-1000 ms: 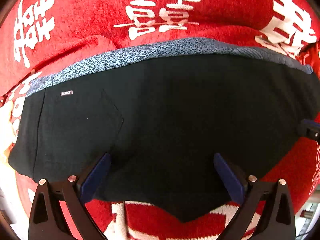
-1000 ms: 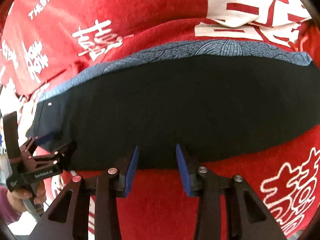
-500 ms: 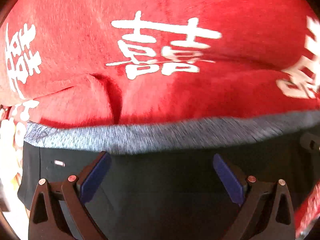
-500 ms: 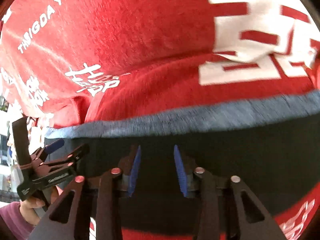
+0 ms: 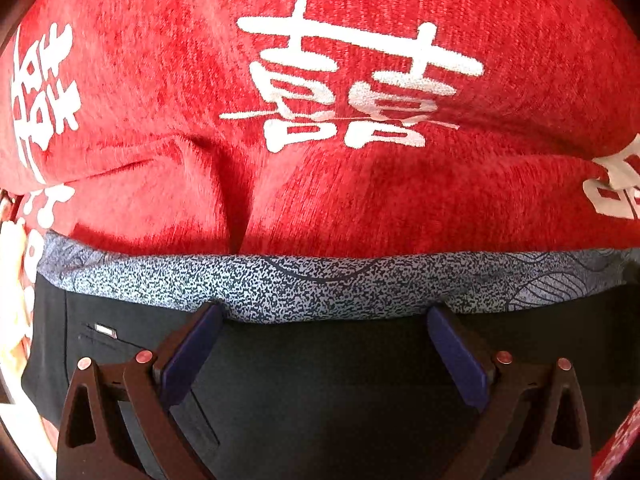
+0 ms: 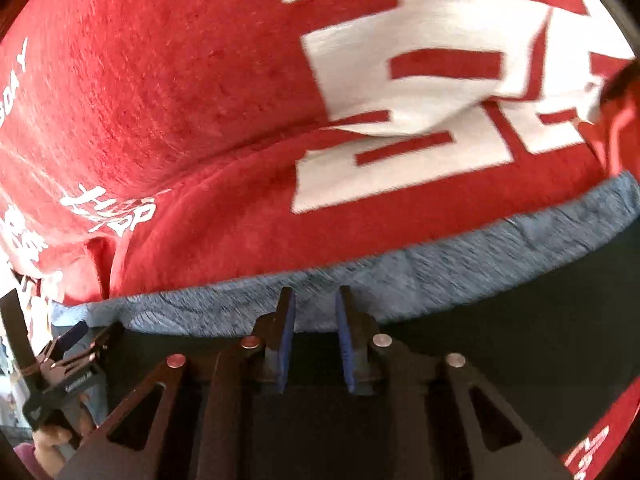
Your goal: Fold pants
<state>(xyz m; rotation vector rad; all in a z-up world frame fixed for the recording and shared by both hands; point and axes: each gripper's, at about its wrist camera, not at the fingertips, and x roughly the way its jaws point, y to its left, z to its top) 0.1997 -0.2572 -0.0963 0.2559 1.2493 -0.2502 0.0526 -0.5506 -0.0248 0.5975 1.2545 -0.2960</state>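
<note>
The black pants [image 5: 320, 376] lie flat on the red blanket, with a speckled grey band [image 5: 320, 284] along their far edge. My left gripper [image 5: 324, 316] is wide open, its blue pads reaching the near edge of the grey band. My right gripper [image 6: 314, 300] is narrowly open over the pants [image 6: 500, 320], its fingertips at the grey band [image 6: 440, 276]. Nothing is held between either pair of fingers. The left gripper also shows at the lower left of the right wrist view [image 6: 72, 344].
A red blanket [image 5: 320, 200] with white characters covers the whole surface and has a crease [image 5: 228, 200] just beyond the band. The person's hand [image 6: 52, 440] holds the left gripper. The blanket continues far ahead in the right wrist view [image 6: 200, 100].
Both grippers have moved forward across the black pants from the near edge to the grey band at the far edge. The right gripper's fingers have come closer together.
</note>
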